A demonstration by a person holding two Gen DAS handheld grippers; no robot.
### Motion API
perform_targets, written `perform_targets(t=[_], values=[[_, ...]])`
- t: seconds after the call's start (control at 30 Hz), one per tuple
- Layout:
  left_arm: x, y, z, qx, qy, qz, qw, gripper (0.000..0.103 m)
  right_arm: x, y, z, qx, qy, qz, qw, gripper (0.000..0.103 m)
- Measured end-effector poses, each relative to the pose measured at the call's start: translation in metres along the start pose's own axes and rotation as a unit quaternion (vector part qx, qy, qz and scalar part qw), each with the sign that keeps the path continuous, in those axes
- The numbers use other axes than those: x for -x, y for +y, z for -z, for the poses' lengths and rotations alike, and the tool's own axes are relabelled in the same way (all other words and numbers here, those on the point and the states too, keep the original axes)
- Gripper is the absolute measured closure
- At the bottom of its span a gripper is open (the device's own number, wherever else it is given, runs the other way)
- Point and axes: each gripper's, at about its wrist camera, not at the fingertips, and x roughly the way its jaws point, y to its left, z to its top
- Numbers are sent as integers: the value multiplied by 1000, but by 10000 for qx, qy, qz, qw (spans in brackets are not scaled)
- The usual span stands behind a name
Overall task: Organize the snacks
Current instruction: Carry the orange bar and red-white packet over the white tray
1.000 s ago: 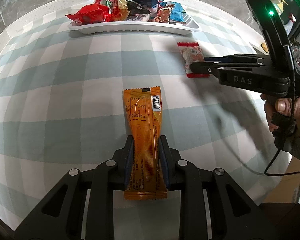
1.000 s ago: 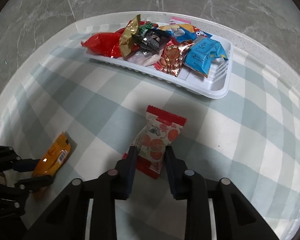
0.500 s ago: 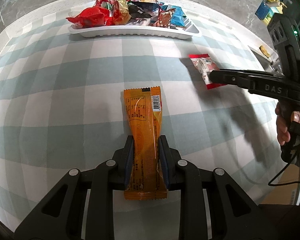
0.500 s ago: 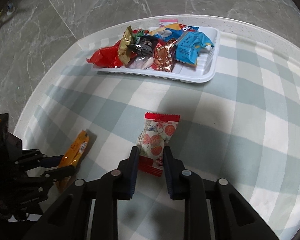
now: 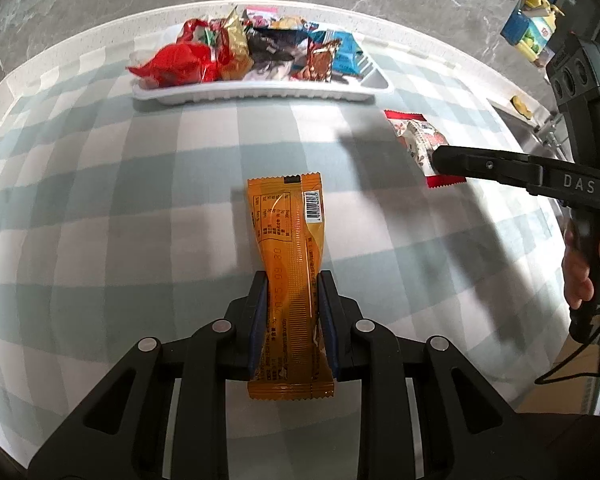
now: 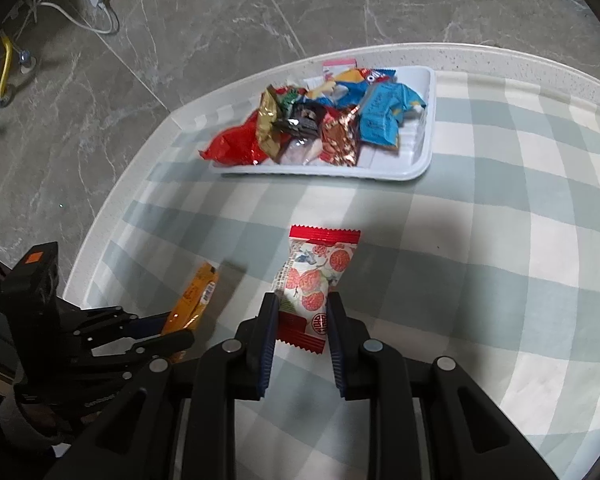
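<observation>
Snacks are mostly sitting in the white tray [image 6: 416, 168] already, far ahead of both sets of fingers, so you are working on what look like the last two loose packets. Your left gripper [image 5: 291, 312] is pinching the orange snack bar [image 5: 287, 248] at its lower half, the rest sticking out ahead of the fingers toward the tray. Your right gripper [image 6: 302, 332] is pinching the red-and-white candy packet [image 6: 316, 280] by its near end, with the far end reaching forward. Both packets are yet to be carried over the checked tabletop [image 6: 500, 280] and dropped in the tray. Compared with a second ago, your right hand is lifting and rolling, so the candy packet is now off the cloth and the tray is sitting farther ahead, while your left hand is barely moving.
</observation>
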Motion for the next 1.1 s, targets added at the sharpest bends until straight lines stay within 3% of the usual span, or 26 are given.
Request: perform_targets(t=[0.73, 1.1], values=[[19, 7, -57, -338, -404, 42, 9986, 81, 20, 13, -39, -172, -410, -173, 9989, 78], [13, 21, -108, -413, -556, 129, 9975, 81, 11, 5, -73, -333, -537, -135, 9979, 78]])
